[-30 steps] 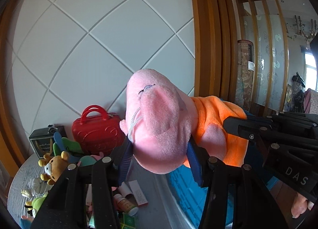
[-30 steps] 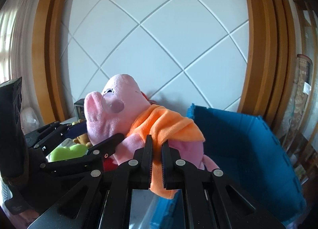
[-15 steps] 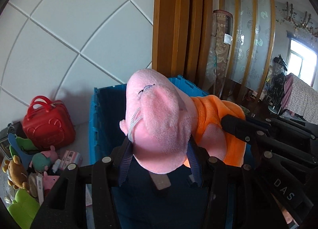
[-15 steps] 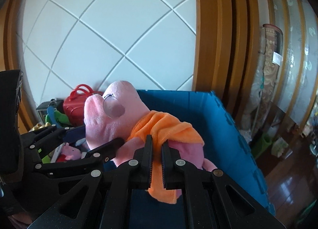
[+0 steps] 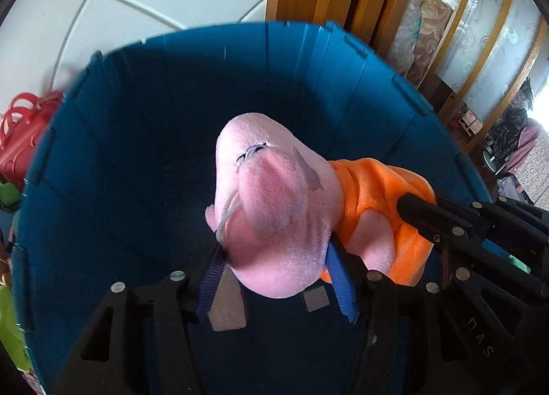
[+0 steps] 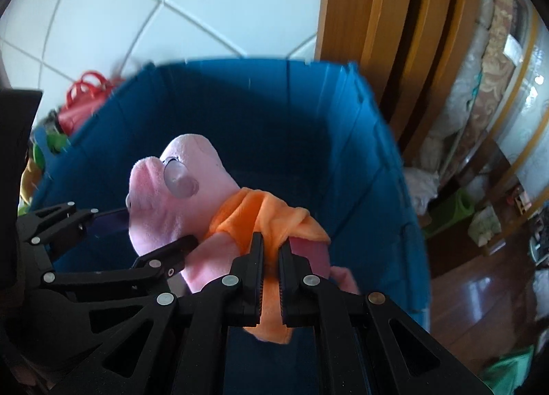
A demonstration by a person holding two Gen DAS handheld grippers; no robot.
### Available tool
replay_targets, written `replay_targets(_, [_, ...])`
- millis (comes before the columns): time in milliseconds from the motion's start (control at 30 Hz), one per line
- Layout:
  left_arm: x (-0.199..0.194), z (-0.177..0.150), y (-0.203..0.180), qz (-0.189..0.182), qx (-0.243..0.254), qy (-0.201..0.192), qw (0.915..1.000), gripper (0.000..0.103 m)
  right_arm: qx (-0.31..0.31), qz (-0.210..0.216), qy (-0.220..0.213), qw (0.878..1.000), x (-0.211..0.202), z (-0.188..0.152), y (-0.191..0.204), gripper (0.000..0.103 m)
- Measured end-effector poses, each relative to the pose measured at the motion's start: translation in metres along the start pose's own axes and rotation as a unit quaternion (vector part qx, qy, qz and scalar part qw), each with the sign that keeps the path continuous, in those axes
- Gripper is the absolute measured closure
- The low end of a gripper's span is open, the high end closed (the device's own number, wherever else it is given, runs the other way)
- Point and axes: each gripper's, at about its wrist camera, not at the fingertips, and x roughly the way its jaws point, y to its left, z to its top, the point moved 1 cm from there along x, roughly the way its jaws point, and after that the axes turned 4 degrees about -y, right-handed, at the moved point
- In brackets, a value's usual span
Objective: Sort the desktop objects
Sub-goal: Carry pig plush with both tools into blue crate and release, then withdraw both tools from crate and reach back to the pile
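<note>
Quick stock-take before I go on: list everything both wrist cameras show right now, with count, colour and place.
Pink plush pig in orange cloth dress: one, held over the bin's opening.
Blue plastic storage bin: one, below the pig, inside looks bare.
Red plastic toy handbag: one, left of bin, by white wall.
Green soft toys: count unclear, left edge.
Wooden door frame: brown, behind bin.
Left gripper: black with blue pads, jaws opening, pig's head between them.
Right gripper: black, shut on the orange dress.

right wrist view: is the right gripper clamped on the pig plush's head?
No. The right gripper pinches the orange dress of the pink pig plush, whose head sits off to the left.
</note>
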Motion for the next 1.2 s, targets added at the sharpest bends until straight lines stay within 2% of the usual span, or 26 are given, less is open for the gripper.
replay_targets(133, [0.03, -0.009, 0.003, 0.023, -0.012, 0.064, 0.9976, 0.044, -0.003, 0.021, 0.052, 0.998, 0.038, -0.015, -0.005, 0.096])
replay_targets(233, [0.036, -0.011, 0.002, 0.042, -0.011, 0.075, 0.9963, 0.043, -0.002, 0.027, 0.068, 0.997, 0.051, -0.022, -0.007, 0.096])
replay_targets(333, [0.036, -0.011, 0.0, 0.061, -0.009, 0.072, 0.9955, 0.043, 0.002, 0.019, 0.066, 0.998, 0.051, -0.025, -0.011, 0.095])
replay_targets(433, [0.036, -0.013, -0.003, 0.071, -0.008, 0.071, 0.9949, 0.043, 0.01, 0.019, 0.062, 0.998, 0.048, -0.027, -0.017, 0.085])
replay_targets(500, [0.032, -0.013, -0.007, 0.076, -0.007, 0.063, 0.9951, 0.043, 0.01, 0.025, 0.063, 0.998, 0.047, -0.029, -0.017, 0.069])
replay_targets(533, [0.031, -0.012, -0.011, 0.081, -0.007, 0.056, 0.9951, 0.043, 0.007, 0.024, 0.061, 0.998, 0.045, -0.03, -0.017, 0.067])
replay_targets(600, [0.026, -0.011, -0.013, 0.086, -0.011, 0.045, 0.9952, 0.043, 0.0, 0.015, 0.05, 0.999, 0.04, -0.03, -0.017, 0.054])
replay_targets(633, [0.022, -0.012, -0.012, 0.085, -0.018, 0.039, 0.9954, 0.043, 0.001, 0.012, 0.043, 0.999, 0.036, -0.031, -0.018, 0.051])
replay_targets(667, [0.019, -0.014, 0.005, 0.086, -0.024, 0.034, 0.9955, 0.042, 0.002, 0.013, 0.036, 0.999, 0.032, -0.031, -0.019, 0.045])
replay_targets(733, [0.012, -0.015, 0.007, 0.087, -0.035, 0.023, 0.9953, 0.042, -0.001, 0.021, 0.027, 0.999, 0.026, -0.031, -0.019, 0.043])
replay_targets(800, [0.005, -0.015, 0.011, 0.094, -0.037, 0.006, 0.9949, 0.042, -0.013, 0.023, 0.016, 1.0, 0.021, -0.029, -0.019, 0.043])
replay_targets(900, [-0.026, -0.022, 0.02, 0.104, -0.043, -0.032, 0.9932, 0.042, -0.017, 0.024, -0.012, 0.999, 0.005, -0.027, -0.017, 0.043])
replay_targets(967, [-0.053, -0.03, 0.029, 0.098, -0.049, -0.063, 0.992, 0.042, -0.02, 0.008, -0.044, 0.999, -0.002, -0.016, -0.006, 0.039])
replay_targets(1033, [-0.085, -0.045, 0.039, 0.097, -0.052, -0.102, 0.9886, 0.042, -0.015, 0.025, -0.078, 0.997, -0.019, -0.013, -0.001, 0.037])
replay_targets(1100, [-0.117, -0.059, 0.042, 0.103, -0.055, -0.146, 0.9824, 0.039, -0.012, 0.04, -0.105, 0.994, -0.04, -0.015, 0.003, 0.026])
replay_targets(1200, [-0.163, -0.079, 0.048, 0.12, -0.065, -0.209, 0.9684, 0.027, -0.015, 0.06, -0.152, 0.986, -0.075, -0.023, 0.016, 0.013])
